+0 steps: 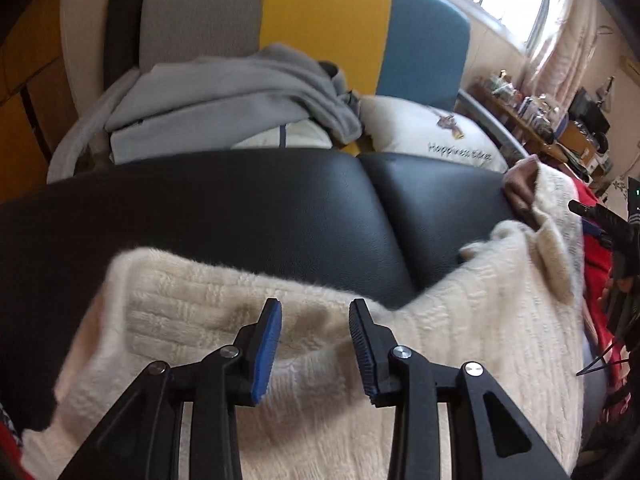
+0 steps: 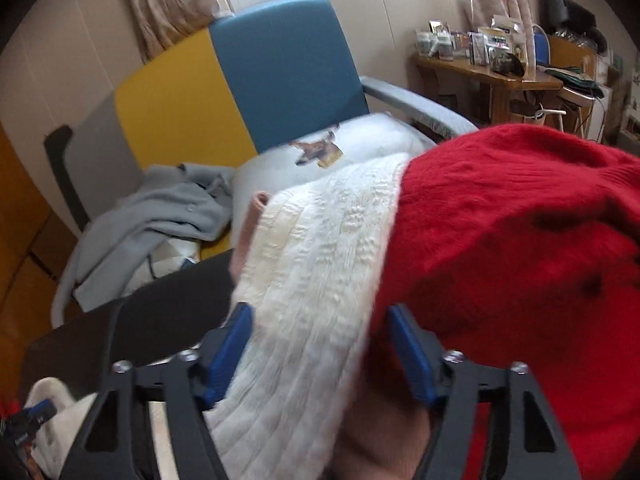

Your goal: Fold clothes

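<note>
So I'm working on the cream sweater (image 1: pixel 280 320) — fuzzy ribbed knit, spread over the black padded surface (image 1: pixel 240 208) with one part trailing off toward my right. My left gripper (image 1: pixel 316 344) hangs just above it with the jaws partly apart and nothing pinched; the pads aren't pressing on the fabric that I can see.

My right gripper (image 2: pixel 320 356) is the murkier one. In its own view a band of the same cream knit runs down between the jaws, with a red sweater (image 2: pixel 520 260) bunched right up against the right-hand pad. The pads look close to the cloth on both sides, but it's blurry and I honestly can't tell if they're actually biting or just straddling it.

Handling-wise I'd guess it's light, very soft and floppy, no stiffness at all — it'll sag and stretch wherever it isn't supported, and the fluffy pile probably slips a bit in a shallow pinch. I'd grab at a hem or shoulder seam, where the knit is doubled, rather than mid-panel.

Containers: none really in play. The striped chair (image 1: pixel 320 32) behind holds a crumpled grey garment (image 1: pixel 224 92) and a white pillow (image 1: pixel 424 136) (printed design, some lettering), and the wooden desk (image 2: pixel 488 76) is loaded with small clutter too tiny to identify.
</note>
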Demonstrator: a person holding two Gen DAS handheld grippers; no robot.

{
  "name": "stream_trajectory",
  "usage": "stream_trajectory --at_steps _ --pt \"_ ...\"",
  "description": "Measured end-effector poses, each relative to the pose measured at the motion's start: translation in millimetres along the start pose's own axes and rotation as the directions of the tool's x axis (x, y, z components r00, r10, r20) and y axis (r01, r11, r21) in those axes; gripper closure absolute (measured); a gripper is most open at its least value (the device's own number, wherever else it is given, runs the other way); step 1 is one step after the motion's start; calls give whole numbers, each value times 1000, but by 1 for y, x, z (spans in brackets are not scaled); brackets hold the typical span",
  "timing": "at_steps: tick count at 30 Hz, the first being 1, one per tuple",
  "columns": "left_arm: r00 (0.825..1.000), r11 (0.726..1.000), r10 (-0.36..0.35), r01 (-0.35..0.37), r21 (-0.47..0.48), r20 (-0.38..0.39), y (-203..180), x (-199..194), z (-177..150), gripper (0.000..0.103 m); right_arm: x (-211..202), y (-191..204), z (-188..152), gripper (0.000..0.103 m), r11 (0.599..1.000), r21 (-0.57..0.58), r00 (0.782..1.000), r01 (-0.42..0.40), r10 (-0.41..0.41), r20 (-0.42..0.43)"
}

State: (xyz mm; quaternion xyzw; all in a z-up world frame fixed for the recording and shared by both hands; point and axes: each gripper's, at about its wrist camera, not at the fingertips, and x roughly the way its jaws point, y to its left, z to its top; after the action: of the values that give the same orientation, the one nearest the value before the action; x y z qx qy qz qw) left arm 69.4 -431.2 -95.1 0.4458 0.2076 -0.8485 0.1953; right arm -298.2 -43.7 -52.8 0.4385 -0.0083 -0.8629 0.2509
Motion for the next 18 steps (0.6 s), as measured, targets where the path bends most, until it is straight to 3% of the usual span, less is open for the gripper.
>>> stream_trajectory --at_steps 2,4,9,12,16,18 --pt "1000 999 0 0 -46 -19 8 7 -6 68 5 8 5 85 1000 13 1000 -14 14 -18" --pt "1000 996 -10 8 -94 -16 15 8 -14 68 -11 13 0 93 998 9 998 -56 56 28" --pt "999 996 30 -31 -79 -14 8 2 -33 68 -97 3 -38 95 984 25 970 -179 172 171" --pt "998 997 58 -59 -54 -10 2 -6 -49 68 -143 -23 -95 95 983 73 969 -166 149 198" --pt "1000 998 25 -25 -63 2 0 -22 -61 67 -173 -72 -191 95 983 168 994 -78 64 85" --pt "999 999 25 -24 -27 27 -3 -32 -58 67 -188 -92 -228 89 980 198 999 -24 16 39"
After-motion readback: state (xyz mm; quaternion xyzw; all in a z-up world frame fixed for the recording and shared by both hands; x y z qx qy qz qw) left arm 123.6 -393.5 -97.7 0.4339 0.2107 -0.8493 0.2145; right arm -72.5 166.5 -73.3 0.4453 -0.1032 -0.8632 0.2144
